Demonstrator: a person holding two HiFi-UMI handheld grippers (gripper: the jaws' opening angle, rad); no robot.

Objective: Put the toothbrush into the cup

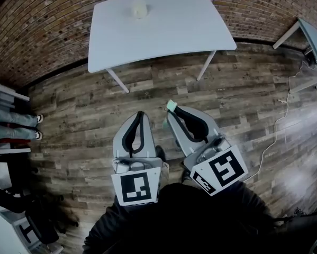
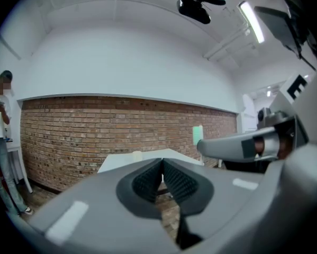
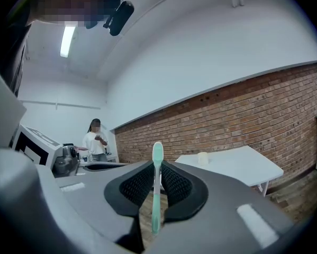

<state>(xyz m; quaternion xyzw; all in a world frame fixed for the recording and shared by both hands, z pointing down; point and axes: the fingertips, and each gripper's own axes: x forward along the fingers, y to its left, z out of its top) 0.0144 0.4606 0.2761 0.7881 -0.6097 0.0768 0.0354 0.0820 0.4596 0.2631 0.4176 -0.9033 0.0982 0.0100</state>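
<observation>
While overhead shows tip, toothbrush (image 3: 156, 192) clamped.

The head camera looks steeply down on the wood-plank floor (image 1: 84, 115), with the white rectangular tabletop (image 1: 169, 30) well ahead. The cameras on the left tongs (image 2: 162, 162) and right tongs (image 3: 157, 165) look nearly level toward the red brick wall (image 2: 94, 136), sharing that tabletop.

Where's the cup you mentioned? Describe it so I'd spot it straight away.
Look to the brick wall, then the white table standing before it. The cup is the small pale cylinder near the table's wall-side edge, the only thing on that tabletop.
</observation>
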